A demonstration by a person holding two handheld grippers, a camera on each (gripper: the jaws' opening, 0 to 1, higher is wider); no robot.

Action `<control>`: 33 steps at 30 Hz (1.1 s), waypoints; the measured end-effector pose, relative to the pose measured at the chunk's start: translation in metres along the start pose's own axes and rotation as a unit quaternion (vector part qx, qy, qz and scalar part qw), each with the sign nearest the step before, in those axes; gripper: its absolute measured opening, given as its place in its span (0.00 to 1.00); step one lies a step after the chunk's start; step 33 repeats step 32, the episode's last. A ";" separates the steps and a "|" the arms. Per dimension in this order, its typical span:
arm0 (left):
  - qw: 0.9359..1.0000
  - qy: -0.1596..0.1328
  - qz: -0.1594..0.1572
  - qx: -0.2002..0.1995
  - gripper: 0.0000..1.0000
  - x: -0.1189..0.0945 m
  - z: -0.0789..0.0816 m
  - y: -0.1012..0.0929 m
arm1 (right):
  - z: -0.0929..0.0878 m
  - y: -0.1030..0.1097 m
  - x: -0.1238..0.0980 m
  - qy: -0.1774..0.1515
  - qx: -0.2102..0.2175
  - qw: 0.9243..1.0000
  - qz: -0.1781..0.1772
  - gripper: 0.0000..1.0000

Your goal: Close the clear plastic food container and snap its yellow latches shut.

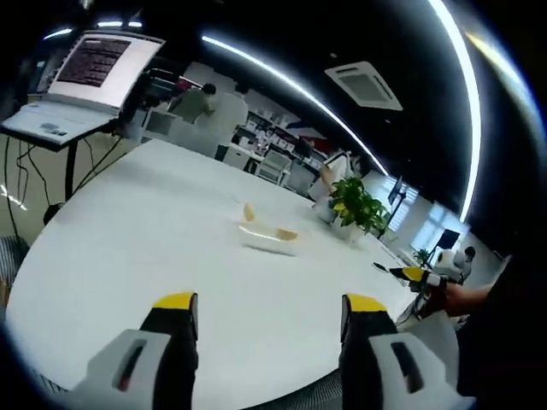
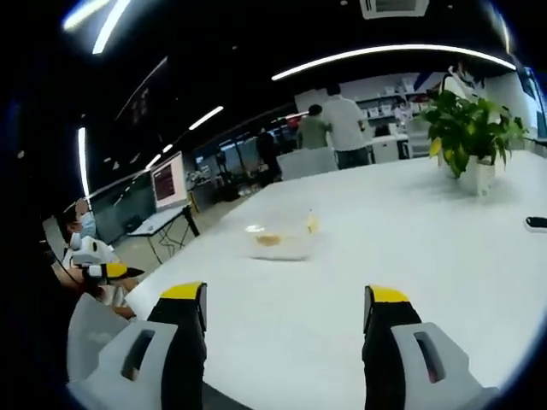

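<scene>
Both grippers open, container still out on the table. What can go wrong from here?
1. The clear container looks light and sits alone on the smooth white table; a one-sided push may slide it.
2. Its yellow latches are small, and the clear walls are hard to read, so the left gripper or right gripper could miss a latch.

containers: 1 clear food container on my white table
yellow latches: 2 visible
my grippers: 2, left gripper, right gripper
potted plants: 1
laptops: 1
people in background: 2 standing
</scene>
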State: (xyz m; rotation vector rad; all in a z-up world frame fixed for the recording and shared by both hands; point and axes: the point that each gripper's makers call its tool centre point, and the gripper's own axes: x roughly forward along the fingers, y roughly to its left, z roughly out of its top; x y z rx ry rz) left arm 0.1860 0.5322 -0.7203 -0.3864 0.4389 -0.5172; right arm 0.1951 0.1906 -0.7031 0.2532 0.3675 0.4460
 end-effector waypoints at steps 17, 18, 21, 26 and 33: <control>0.999 -0.026 0.010 0.039 0.68 -0.008 -0.007 -0.026 | -0.019 0.032 -0.002 0.003 -0.059 0.998 0.003 0.59; 0.998 -0.035 0.011 0.048 0.68 -0.007 -0.004 -0.028 | -0.018 0.032 -0.003 0.003 -0.057 0.998 0.005 0.59; 0.997 -0.029 0.010 0.064 0.68 -0.002 -0.008 -0.030 | -0.019 0.031 -0.004 0.003 -0.058 0.998 0.003 0.59; 0.996 -0.004 0.007 0.092 0.65 0.006 -0.026 -0.032 | -0.028 0.036 -0.002 0.019 -0.081 0.996 0.013 0.57; 0.994 0.015 0.001 0.105 0.60 0.007 -0.031 -0.034 | -0.035 0.039 -0.002 0.037 -0.099 0.994 0.019 0.55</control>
